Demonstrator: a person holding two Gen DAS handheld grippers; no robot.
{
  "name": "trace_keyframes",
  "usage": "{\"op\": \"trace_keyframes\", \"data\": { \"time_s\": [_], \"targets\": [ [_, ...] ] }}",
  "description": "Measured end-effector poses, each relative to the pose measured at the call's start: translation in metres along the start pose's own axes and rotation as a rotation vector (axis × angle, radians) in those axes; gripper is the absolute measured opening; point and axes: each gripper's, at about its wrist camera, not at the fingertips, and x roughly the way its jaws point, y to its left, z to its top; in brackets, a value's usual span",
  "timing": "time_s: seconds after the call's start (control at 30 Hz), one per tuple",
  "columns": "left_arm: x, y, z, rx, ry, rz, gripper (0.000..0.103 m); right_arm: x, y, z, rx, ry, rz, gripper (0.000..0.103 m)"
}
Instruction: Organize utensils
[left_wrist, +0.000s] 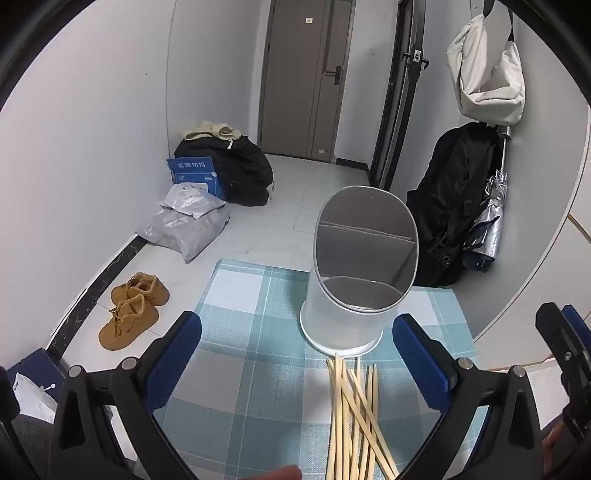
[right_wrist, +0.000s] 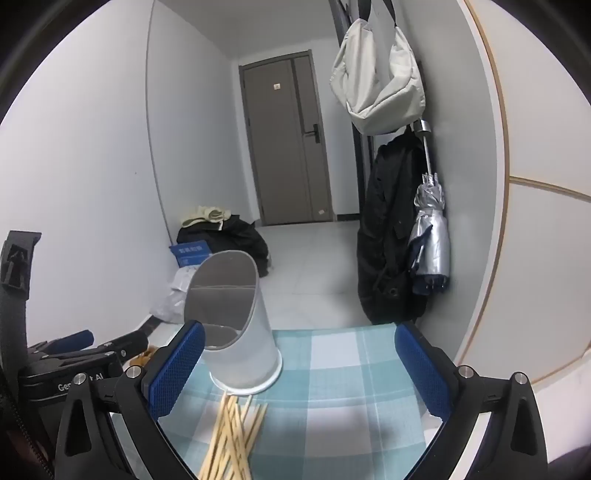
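The chopsticks (left_wrist: 354, 421) lie in a loose crossed pile on the checked tablecloth (left_wrist: 251, 314), their tips just in front of the holder (left_wrist: 351, 295), a white slant-topped cup with a divider inside that stands upright toward the far edge of the table. I have my left gripper (left_wrist: 295, 369) above the near part of the cloth, jaws spread wide and empty, the pile lying below them toward the right finger. My right gripper (right_wrist: 299, 373) is wide open too, holding nothing; the holder sits just beside its left finger (right_wrist: 177, 369).
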Motion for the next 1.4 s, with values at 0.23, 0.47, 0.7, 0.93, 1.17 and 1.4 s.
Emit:
{"op": "trace_keyframes", "data": {
  "time_s": [0.23, 0.47, 0.7, 0.93, 1.17, 1.4],
  "targets": [
    [0.001, 0.010, -0.010, -0.018, -0.024, 0.002, 0.102, -0.003, -0.001, 0.000, 0.012, -0.012, 0.005, 0.103],
    [-0.001, 0.003, -0.003, -0.004, -0.019, 0.021, 0.102, -0.003, 0.004, 0.001, -0.006, -0.011, 0.002, 0.103],
    [-0.002, 0.001, -0.003, 0.020, -0.013, 0.020, 0.102, -0.003, 0.002, 0.001, -0.004, -0.009, 0.002, 0.103],
    [-0.002, 0.001, -0.002, 0.009, -0.013, 0.029, 0.102, -0.004, 0.000, 0.002, 0.002, -0.017, -0.002, 0.103],
    [-0.002, 0.002, -0.002, 0.006, -0.007, 0.019, 0.102, -0.004, -0.002, 0.003, 0.004, -0.022, -0.005, 0.103],
    [0.000, 0.002, -0.002, -0.005, 0.000, 0.022, 0.102, -0.005, 0.000, 0.001, 0.002, -0.025, -0.010, 0.103]
  ]
}}
